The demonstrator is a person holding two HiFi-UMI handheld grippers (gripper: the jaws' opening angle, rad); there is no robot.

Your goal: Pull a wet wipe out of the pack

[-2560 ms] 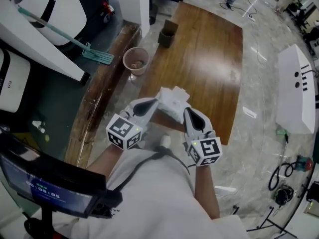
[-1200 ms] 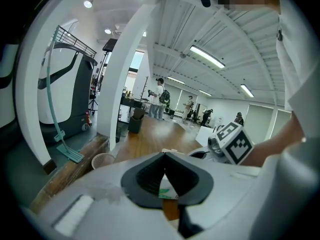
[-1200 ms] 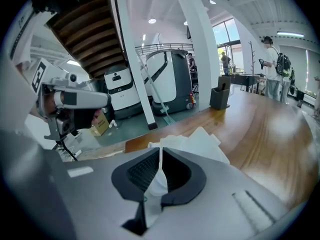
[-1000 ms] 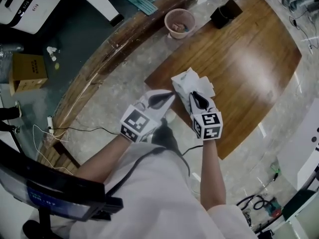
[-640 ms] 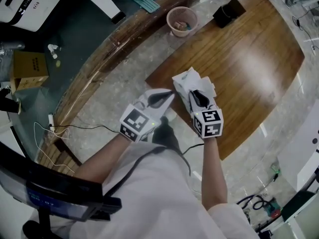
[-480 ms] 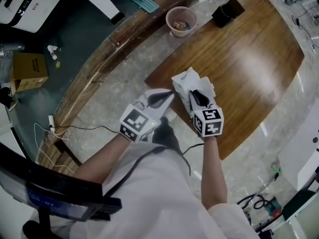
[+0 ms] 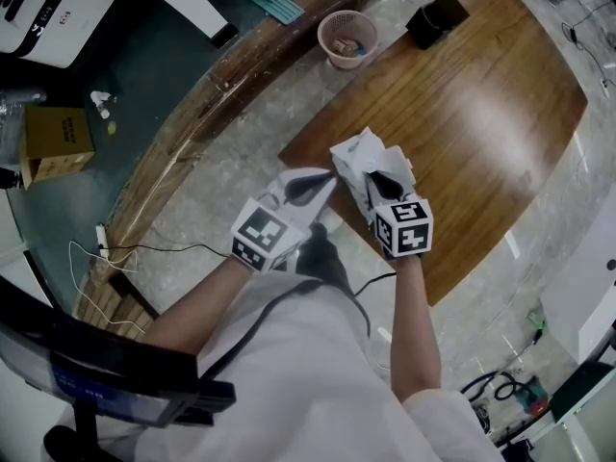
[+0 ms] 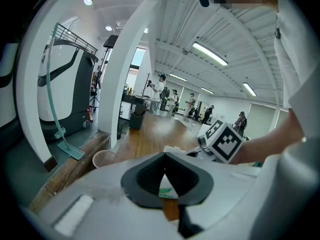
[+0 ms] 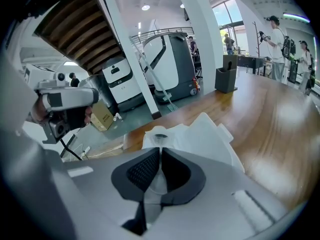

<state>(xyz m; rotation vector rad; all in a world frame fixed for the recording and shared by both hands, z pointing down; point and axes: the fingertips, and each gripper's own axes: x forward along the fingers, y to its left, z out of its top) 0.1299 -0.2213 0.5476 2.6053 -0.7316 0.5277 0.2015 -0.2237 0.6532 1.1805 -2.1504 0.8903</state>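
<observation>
Jaws of the left hand-held gripper (image 7: 320, 185) are pressed together, and its own view shows a scrap of white film with a green print caught between them. I take that for an edge of the soft white wet-wipe pack (image 7: 362, 155), so this side is doing the anchoring. Moving across: the pack is up in the air between the two tools, in front of the person's chest, with nothing under it but the brown wooden floor (image 7: 472, 104) far below. It looks crumpled and slack, folded in on itself, a limp pouch rather than a stiff box. Over to the right hand-held gripper (image 7: 377, 183): that one is nipped shut too, on a thin white sheet (image 9: 152, 180) that runs up from the pads toward the pack. My read is that this is the wipe, though where the sheet ends and the pack begins can't be told apart.

On progress: both holds are made, so the set-up is done. The two tools sit close together, and no length of wipe hangs free. The pull itself looks barely begun; drawing the two apart is what's left.
</observation>
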